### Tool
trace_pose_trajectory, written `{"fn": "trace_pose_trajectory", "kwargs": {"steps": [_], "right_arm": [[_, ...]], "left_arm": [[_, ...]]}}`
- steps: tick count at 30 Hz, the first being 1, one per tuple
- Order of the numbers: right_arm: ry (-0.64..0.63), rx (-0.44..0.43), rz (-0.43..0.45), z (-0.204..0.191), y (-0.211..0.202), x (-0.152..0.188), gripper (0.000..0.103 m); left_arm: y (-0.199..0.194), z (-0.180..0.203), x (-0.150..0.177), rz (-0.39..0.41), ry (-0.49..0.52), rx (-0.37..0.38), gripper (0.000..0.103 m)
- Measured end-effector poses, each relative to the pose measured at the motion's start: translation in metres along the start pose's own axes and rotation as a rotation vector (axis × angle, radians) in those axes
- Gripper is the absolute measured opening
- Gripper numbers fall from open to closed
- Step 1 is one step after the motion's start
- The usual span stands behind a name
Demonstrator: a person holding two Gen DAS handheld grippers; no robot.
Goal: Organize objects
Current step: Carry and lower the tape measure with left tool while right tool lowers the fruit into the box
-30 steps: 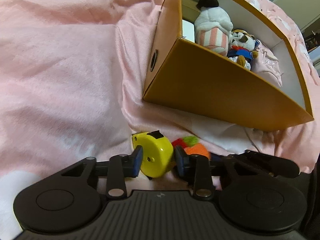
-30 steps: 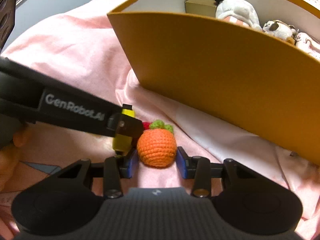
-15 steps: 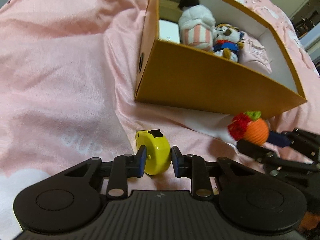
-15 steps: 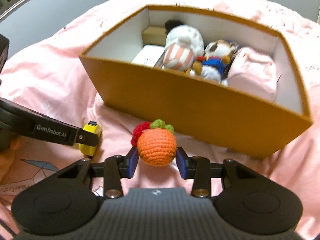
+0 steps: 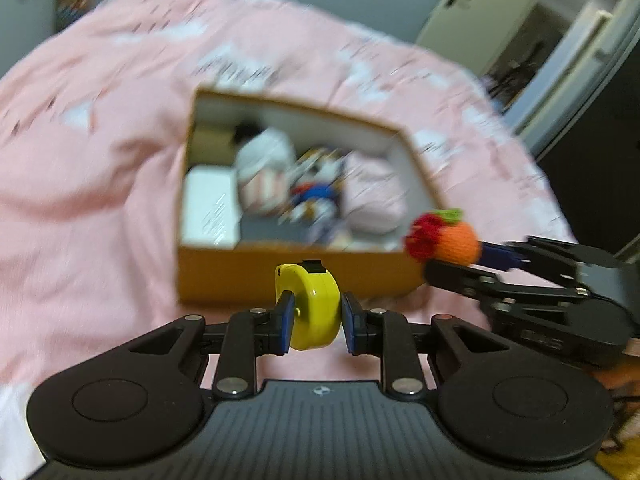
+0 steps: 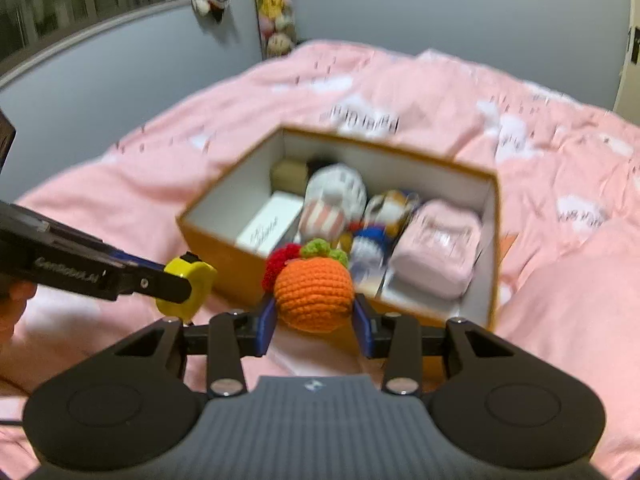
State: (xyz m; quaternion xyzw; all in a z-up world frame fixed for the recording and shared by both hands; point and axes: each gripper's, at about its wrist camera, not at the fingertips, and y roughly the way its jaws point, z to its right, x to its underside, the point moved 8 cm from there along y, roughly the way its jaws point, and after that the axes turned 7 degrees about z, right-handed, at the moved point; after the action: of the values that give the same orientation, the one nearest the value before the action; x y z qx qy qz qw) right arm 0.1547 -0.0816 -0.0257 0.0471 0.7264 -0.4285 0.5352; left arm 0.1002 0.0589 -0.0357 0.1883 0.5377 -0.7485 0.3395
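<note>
**Two grippers carry toys toward the box**

The left gripper [image 5: 316, 322], jaws pressed on a round yellow plastic tape measure [image 5: 312, 306], hangs low centre in its view, short of the open orange cardboard box [image 5: 248, 274] on the pink bed cover [image 5: 80, 208]. At right, the right gripper [image 6: 314, 320] clamps an orange crocheted fruit with red pompom [image 6: 314, 294]. Best practice, judging by the crowded box: clear the near wall, then release over a bare spot. Motion blur smears the plush toys [image 6: 336, 200] inside; free floor space is hard to make out.
</note>
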Motion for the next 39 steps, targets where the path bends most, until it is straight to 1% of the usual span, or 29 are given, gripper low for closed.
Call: {"fn": "trace_pose_trajectory", "kwargs": {"steps": [3, 6, 9, 11, 13, 18, 22, 26, 31, 33, 36, 37, 39], "right_arm": [[-0.024, 0.051, 0.019, 0.013, 0.000, -0.014, 0.042], [-0.025, 0.081, -0.006, 0.029, 0.011, -0.020, 0.042], [-0.027, 0.117, -0.072, 0.047, 0.033, -0.019, 0.042], [-0.048, 0.140, -0.119, 0.056, 0.049, -0.015, 0.042], [-0.066, 0.151, -0.171, 0.063, 0.064, -0.010, 0.042], [-0.081, 0.134, -0.262, 0.071, 0.089, 0.005, 0.042], [-0.088, 0.152, -0.315, 0.079, 0.098, 0.015, 0.042], [-0.113, 0.201, -0.331, 0.088, 0.103, 0.017, 0.042], [-0.107, 0.196, -0.333, 0.090, 0.105, 0.018, 0.042], [-0.115, 0.200, -0.331, 0.090, 0.105, 0.018, 0.042], [-0.151, 0.223, -0.314, 0.088, 0.102, 0.015, 0.047], [-0.163, 0.238, -0.308, 0.087, 0.100, 0.014, 0.050], [-0.186, 0.248, -0.288, 0.085, 0.096, 0.012, 0.053]], "left_arm": [[-0.003, 0.021, -0.021, 0.049, 0.022, 0.050, 0.028], [0.005, 0.035, -0.041, 0.081, 0.039, 0.073, 0.028], [0.025, 0.044, -0.056, 0.086, 0.034, 0.088, 0.028], [0.045, 0.048, -0.063, 0.069, 0.015, 0.109, 0.028], [0.067, 0.047, -0.064, 0.046, -0.003, 0.106, 0.028], [0.116, 0.035, -0.055, -0.035, -0.073, 0.101, 0.027], [0.137, 0.028, -0.044, -0.084, -0.106, 0.094, 0.027], [0.156, 0.023, -0.036, -0.130, -0.144, 0.098, 0.027], [0.174, 0.021, -0.026, -0.171, -0.155, 0.090, 0.027], [0.177, 0.023, -0.023, -0.182, -0.162, 0.099, 0.027], [0.181, 0.027, -0.019, -0.190, -0.157, 0.104, 0.027], [0.182, 0.028, -0.019, -0.192, -0.158, 0.103, 0.027], [0.186, 0.028, -0.018, -0.198, -0.163, 0.103, 0.027]]}}
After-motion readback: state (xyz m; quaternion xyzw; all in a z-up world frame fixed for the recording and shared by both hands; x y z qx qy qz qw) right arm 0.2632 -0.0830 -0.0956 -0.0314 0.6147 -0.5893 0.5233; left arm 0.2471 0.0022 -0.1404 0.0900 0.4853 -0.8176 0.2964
